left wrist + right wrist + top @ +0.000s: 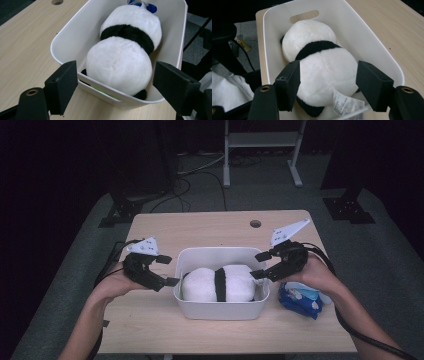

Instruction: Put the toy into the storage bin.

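On the pale wooden worktop (210, 227) sits a white rectangular plastic tub (221, 306), and inside the tub lies a white-and-black plush panda (219, 282) on its side. Left tongs (169, 270) hover just beside the tub's left end, jaws apart, holding nothing. Right tongs (259, 265) hover over its right end, also parted and empty. Just right of the tub lies a blue wipes packet (299, 301).

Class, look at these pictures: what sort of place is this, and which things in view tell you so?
Probably a lab or workshop set up for recording. A bare wooden table stands on grey carpet in a dark room, cables trail across the floor, and a white metal stand rises behind.
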`<control>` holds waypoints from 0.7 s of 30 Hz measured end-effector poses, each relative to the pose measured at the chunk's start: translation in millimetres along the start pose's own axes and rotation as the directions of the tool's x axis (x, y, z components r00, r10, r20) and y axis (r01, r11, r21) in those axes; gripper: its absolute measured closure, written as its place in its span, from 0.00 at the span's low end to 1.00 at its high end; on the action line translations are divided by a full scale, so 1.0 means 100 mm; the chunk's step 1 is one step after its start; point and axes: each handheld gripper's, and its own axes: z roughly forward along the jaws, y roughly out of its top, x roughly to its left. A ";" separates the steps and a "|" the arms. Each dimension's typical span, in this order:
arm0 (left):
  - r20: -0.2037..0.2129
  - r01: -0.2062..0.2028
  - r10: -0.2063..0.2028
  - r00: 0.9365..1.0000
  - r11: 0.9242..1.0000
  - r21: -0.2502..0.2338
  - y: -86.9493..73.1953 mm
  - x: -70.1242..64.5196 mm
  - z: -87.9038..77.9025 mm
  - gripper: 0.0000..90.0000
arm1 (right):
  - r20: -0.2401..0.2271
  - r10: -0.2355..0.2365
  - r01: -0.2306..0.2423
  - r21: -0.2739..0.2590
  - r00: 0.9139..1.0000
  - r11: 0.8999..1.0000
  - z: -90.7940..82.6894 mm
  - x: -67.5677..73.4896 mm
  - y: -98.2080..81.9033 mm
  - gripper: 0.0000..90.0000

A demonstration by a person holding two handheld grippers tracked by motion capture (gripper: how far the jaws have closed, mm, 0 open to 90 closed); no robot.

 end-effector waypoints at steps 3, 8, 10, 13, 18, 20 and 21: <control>-0.006 0.004 -0.004 1.000 1.000 -0.006 0.00 0.00 -0.02 0.21 | 0.010 0.014 -0.014 -0.015 1.000 1.000 -0.07 -0.01 -0.05 0.39; -0.012 0.002 -0.003 1.000 1.000 -0.008 -0.01 0.00 -0.05 0.21 | 0.028 0.029 -0.028 -0.021 0.999 0.999 -0.13 -0.04 -0.14 0.38; -0.013 0.008 -0.008 1.000 1.000 -0.006 -0.02 0.00 -0.05 0.21 | 0.033 0.035 -0.035 -0.024 0.999 0.999 -0.15 -0.04 -0.17 0.38; -0.009 0.012 -0.012 1.000 1.000 -0.006 -0.05 -0.01 -0.05 0.20 | 0.038 0.045 -0.044 -0.029 0.998 0.999 -0.18 -0.05 -0.21 0.37; -0.017 0.019 -0.019 1.000 1.000 -0.007 -0.08 -0.01 -0.06 0.20 | 0.049 0.048 -0.047 -0.024 0.998 0.999 -0.20 -0.05 -0.25 0.37; -0.018 0.018 -0.018 1.000 1.000 -0.005 -0.09 -0.01 -0.07 0.20 | 0.051 0.052 -0.051 -0.030 0.997 0.998 -0.21 -0.06 -0.27 0.37; -0.019 0.019 -0.019 1.000 1.000 -0.004 -0.09 -0.01 -0.07 0.20 | 0.054 0.055 -0.054 -0.030 0.997 0.998 -0.21 -0.06 -0.28 0.37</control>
